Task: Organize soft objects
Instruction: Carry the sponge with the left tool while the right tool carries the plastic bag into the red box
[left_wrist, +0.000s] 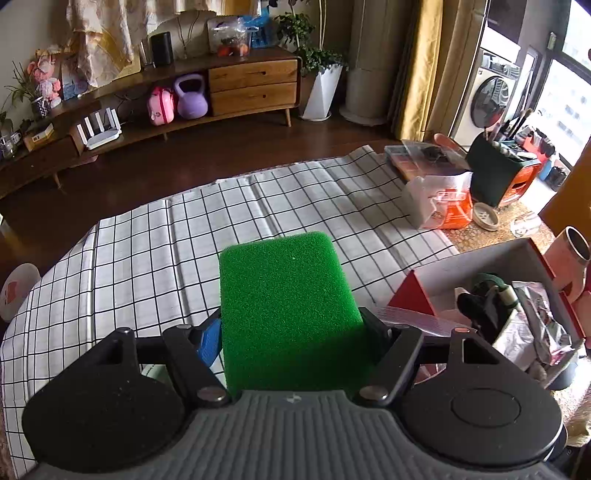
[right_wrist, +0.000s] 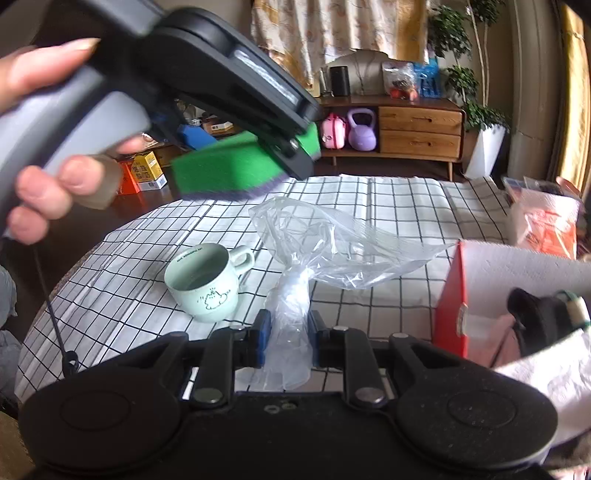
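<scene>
Sponge (left_wrist: 288, 310) looks light and squishy, so gripping its two long sides is probably the way to go; it's bright green foam with a purple scrub layer underneath, pinched by the left gripper (left_wrist: 295, 332) mid-frame above the checked cloth (left_wrist: 147, 258). Right gripper (right_wrist: 287, 338) squeezes the twisted neck of a clear, floppy, slippery-looking bag (right_wrist: 332, 240) low center, beside a mug (right_wrist: 205, 284).

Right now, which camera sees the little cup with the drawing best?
The right wrist view: the mint cup stands whole on the checked cloth, near the plastic bag. The left wrist view doesn't show it.
</scene>
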